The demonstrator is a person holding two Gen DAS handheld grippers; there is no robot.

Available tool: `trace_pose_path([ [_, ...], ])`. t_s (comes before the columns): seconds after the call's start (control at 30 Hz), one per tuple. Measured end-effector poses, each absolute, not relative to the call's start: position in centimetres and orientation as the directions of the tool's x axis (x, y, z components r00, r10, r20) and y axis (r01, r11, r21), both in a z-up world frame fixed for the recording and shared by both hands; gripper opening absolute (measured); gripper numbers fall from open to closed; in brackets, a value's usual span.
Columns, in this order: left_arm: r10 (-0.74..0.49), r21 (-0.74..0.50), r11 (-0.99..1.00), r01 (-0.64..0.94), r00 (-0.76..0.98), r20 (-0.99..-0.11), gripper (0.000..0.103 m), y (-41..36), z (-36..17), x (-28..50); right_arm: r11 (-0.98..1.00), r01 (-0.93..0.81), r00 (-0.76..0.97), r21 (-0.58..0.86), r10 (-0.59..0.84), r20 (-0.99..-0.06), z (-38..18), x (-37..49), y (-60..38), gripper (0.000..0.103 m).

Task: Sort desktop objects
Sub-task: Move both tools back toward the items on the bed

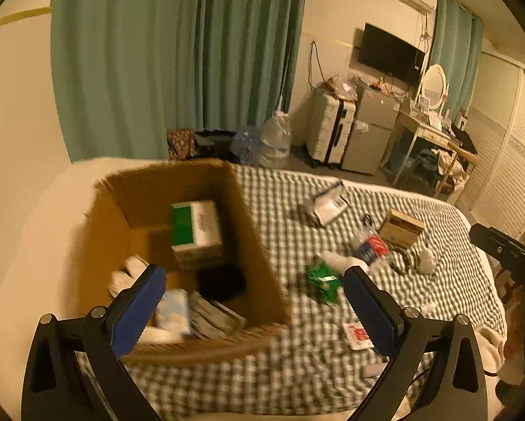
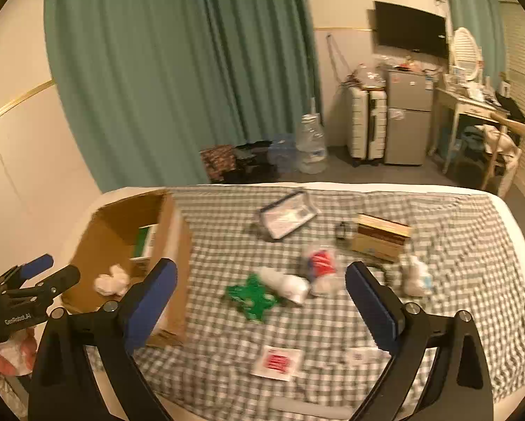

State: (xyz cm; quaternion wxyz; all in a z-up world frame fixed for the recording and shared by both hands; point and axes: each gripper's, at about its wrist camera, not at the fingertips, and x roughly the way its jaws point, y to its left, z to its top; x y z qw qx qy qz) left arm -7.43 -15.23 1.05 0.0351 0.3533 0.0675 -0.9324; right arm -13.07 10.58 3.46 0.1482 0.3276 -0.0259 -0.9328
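An open cardboard box (image 1: 252, 231) stands on the checked cloth at the left; it also shows in the right wrist view (image 2: 171, 245). Inside lie a green-and-white carton (image 1: 195, 231), a black item, tissues and packets. My left gripper (image 1: 253, 280) is open and empty above the box's right wall. My right gripper (image 2: 260, 277) is open and empty above loose items: a green packet (image 2: 253, 296), a white roll (image 2: 287, 284), a red-labelled bottle (image 2: 320, 265), a brown box (image 2: 381, 238) and a clear pouch (image 2: 287, 217).
A red-and-white sachet (image 2: 278, 363) and a white card (image 2: 360, 356) lie near the front edge. Crumpled white wrap (image 2: 415, 277) sits at the right. Beyond the bed are green curtains, water jugs, a suitcase, a small fridge and a dressing table.
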Motion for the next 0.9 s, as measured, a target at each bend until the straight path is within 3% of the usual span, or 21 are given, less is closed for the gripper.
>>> trace_pose_path([
  [0.27,-0.016,-0.07,-0.994,0.088,-0.724,-0.69,0.103,-7.2,-3.1,-9.5,-0.98,0.176,-0.749,0.097,-0.197,-0.633,-0.6,-13.5,16.9,0.098],
  [0.47,-0.024,-0.039,-0.996,0.078,-0.677,-0.736,0.103,-2.3,-6.9,-13.4,-0.977,0.13,-0.715,0.17,-0.211,-0.667,-4.1,-15.5,19.5,0.098],
  [0.9,-0.053,-0.022,-0.993,0.115,-0.61,-0.79,0.103,-3.0,-15.3,-20.0,-0.969,0.205,-0.648,0.141,-0.242,-0.722,-9.9,-23.1,15.0,0.098],
])
